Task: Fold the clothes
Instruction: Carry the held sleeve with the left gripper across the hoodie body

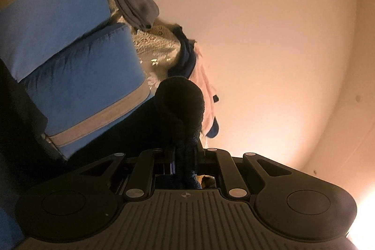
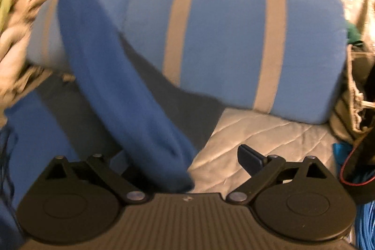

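Left hand-held gripper [image 1: 185,156] is pressed together, pinching a dark navy fuzzy cloth [image 1: 180,100] that bulges straight ahead of it. Right hand-held gripper [image 2: 187,163] is spread wide; a royal-blue fabric sleeve [image 2: 112,67] runs lengthwise from its near-left finger up and away to the left. Ahead lies the folded light-blue garment with grey stripes [image 2: 225,39], long axis crosswise, on a quilted grey bed cover [image 2: 257,139] with open room near-right. Pale wall [image 1: 269,39] beyond.

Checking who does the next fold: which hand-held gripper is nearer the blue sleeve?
Right. The blue sleeve drapes between the open right hand-held gripper fingers; the left hand-held gripper, elsewhere, clamps dark fabric.
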Action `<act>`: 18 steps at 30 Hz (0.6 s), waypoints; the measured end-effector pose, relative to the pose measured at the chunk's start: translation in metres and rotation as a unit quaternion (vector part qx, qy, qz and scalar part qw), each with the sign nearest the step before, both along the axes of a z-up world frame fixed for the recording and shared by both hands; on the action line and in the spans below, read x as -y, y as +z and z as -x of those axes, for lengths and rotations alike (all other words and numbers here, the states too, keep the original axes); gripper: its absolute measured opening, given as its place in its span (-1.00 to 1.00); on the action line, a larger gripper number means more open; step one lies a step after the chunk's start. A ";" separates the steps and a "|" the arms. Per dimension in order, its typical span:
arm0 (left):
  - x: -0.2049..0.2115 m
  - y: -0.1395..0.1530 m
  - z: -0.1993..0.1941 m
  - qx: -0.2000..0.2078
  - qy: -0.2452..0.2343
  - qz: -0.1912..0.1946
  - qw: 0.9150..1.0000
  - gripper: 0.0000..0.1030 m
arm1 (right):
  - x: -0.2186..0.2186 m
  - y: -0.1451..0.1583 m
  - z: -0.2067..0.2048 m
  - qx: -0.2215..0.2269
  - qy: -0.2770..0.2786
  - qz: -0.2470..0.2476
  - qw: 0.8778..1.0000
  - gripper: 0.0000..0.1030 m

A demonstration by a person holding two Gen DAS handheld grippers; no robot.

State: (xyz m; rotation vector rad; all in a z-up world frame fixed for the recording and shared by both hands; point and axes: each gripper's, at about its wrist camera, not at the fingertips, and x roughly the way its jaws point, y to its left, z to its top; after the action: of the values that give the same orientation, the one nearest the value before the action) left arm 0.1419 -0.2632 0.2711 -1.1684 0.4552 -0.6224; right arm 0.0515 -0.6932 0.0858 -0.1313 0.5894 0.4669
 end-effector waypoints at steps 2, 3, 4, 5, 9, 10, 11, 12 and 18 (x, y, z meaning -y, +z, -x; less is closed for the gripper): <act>0.000 0.002 -0.001 0.002 0.003 0.001 1.000 -0.75 | -0.004 -0.010 0.003 -0.006 0.006 0.021 1.000 0.93; -0.001 0.003 -0.001 0.002 0.005 0.001 1.000 -0.75 | -0.005 -0.014 0.003 -0.012 0.008 0.029 0.999 0.93; -0.001 0.004 -0.001 0.003 0.007 0.002 1.000 -0.75 | -0.006 -0.019 0.003 -0.019 0.012 0.035 0.999 0.93; -0.001 0.004 -0.002 0.004 0.008 0.003 1.000 -0.75 | -0.006 -0.023 0.004 -0.023 0.015 0.039 0.999 0.93; -0.003 0.004 -0.004 0.003 0.010 0.008 1.000 -0.75 | -0.006 -0.030 0.003 -0.014 -0.015 0.052 0.998 0.93; -0.003 0.005 -0.003 0.003 0.011 0.008 1.000 -0.75 | -0.005 -0.030 0.000 -0.015 -0.023 0.049 0.998 0.93; -0.003 0.005 -0.004 0.003 0.011 0.008 1.000 -0.75 | -0.004 -0.030 -0.003 -0.018 -0.029 0.045 0.998 0.93; -0.003 0.005 -0.004 0.004 0.011 0.008 1.000 -0.75 | -0.005 -0.032 -0.006 -0.020 -0.034 0.044 0.998 0.93; -0.009 0.009 -0.004 0.018 0.013 -0.022 1.000 -0.75 | -0.023 -0.049 -0.027 -0.033 -0.052 0.090 0.994 0.93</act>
State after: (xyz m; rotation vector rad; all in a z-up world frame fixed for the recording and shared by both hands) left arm 0.1460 -0.2546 0.2805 -1.1186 0.4195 -0.6071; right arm 0.0786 -0.6700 0.0371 -0.2570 0.6994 0.3184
